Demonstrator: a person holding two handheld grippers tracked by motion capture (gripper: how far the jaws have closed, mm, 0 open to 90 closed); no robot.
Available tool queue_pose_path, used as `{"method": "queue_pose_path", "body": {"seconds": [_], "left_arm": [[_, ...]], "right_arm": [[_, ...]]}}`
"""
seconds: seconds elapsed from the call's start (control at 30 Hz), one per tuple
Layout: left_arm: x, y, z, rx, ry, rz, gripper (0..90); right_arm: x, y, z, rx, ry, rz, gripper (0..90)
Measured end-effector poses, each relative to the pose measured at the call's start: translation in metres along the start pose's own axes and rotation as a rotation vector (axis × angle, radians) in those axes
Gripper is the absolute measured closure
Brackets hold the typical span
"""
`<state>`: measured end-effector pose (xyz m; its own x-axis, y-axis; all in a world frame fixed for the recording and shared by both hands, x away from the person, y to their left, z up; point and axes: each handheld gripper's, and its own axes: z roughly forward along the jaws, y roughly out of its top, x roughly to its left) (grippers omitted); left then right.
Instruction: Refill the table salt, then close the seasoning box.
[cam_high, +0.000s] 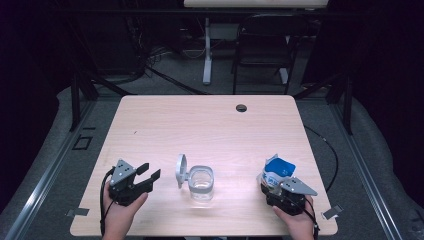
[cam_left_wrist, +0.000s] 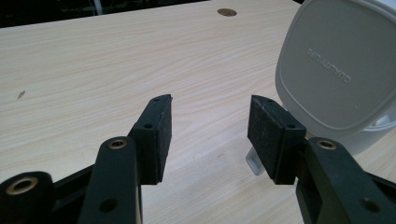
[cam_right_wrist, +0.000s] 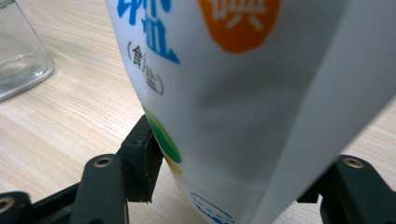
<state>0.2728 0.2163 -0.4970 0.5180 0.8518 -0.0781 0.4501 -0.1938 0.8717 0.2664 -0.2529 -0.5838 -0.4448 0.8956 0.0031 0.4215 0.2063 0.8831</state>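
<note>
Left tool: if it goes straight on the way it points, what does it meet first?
Probably nothing between the jaws: the left tool points over bare light wooden table. Its right-hand jaw would likely clip the clear glass jar's raised white lid.

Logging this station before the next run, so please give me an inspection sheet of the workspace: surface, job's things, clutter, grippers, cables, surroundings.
Surface: light wooden table, round grommet hole near the far edge.
Job's things: clear jar upright with white hinged lid flipped open; white pouch with blue top, standing.
Clutter: nothing seen.
Grippers: left gripper open, nothing between its jaws, left of the jar; right gripper with the pouch between its jaws, grip cannot be told.
Cables: black cable trailing from the left gripper.
Surroundings: dark room, folding chair beyond the table.
</note>
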Motion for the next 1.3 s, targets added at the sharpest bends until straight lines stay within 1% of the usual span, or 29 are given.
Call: {"method": "queue_pose_path", "body": {"seconds": [0.27,0.33,0.43,0.53,0.6,0.7,0.8,0.83,0.87,0.9,1.0,1.03,1.23,1.3], "left_arm": [[0.0,0.0,-0.001,-0.003,0.002,-0.003,50.2],[0.0,0.001,-0.001,-0.004,0.002,0.002,50.2],[0.001,0.001,-0.001,-0.008,0.001,0.0,50.1],[0.0,0.001,-0.001,-0.008,0.001,-0.001,50.1],[0.0,0.002,-0.001,-0.007,0.001,-0.001,50.1],[0.0,0.001,0.0,-0.006,-0.002,0.001,50.1],[0.0,0.001,0.001,-0.005,-0.002,-0.001,50.1],[0.0,0.001,0.001,-0.006,-0.004,-0.001,50.1],[0.001,0.001,0.001,-0.005,-0.004,-0.001,50.1],[0.001,0.001,0.001,-0.004,-0.004,0.0,50.1],[0.002,0.0,0.001,0.0,-0.003,0.001,49.9],[0.002,0.0,0.001,-0.001,-0.003,0.003,49.9],[0.003,-0.001,-0.001,-0.003,-0.002,-0.006,49.9],[0.004,-0.002,-0.001,-0.005,0.002,-0.007,49.9]], "right_arm": [[0.001,0.002,-0.003,-0.005,-0.005,-0.01,38.8],[0.002,0.004,-0.004,-0.021,-0.002,-0.001,38.8],[0.003,0.006,-0.006,-0.032,-0.004,-0.011,38.7],[0.005,0.008,-0.007,-0.042,-0.007,-0.01,38.7],[0.006,0.01,-0.009,-0.029,-0.005,-0.022,38.7],[0.007,0.011,-0.01,-0.037,-0.002,-0.023,38.7],[0.008,0.012,-0.011,-0.029,0.001,-0.031,38.8],[0.009,0.013,-0.011,-0.041,0.001,-0.026,38.7],[0.009,0.014,-0.012,-0.033,0.002,-0.031,38.8],[0.01,0.015,-0.012,-0.041,0.003,-0.027,38.7],[0.012,0.019,-0.014,-0.043,0.002,-0.038,38.7],[0.012,0.019,-0.014,-0.05,0.006,-0.035,38.8],[0.016,0.026,-0.015,-0.051,0.008,-0.043,38.7],[0.016,0.029,-0.015,-0.051,0.006,-0.054,38.8]]}}
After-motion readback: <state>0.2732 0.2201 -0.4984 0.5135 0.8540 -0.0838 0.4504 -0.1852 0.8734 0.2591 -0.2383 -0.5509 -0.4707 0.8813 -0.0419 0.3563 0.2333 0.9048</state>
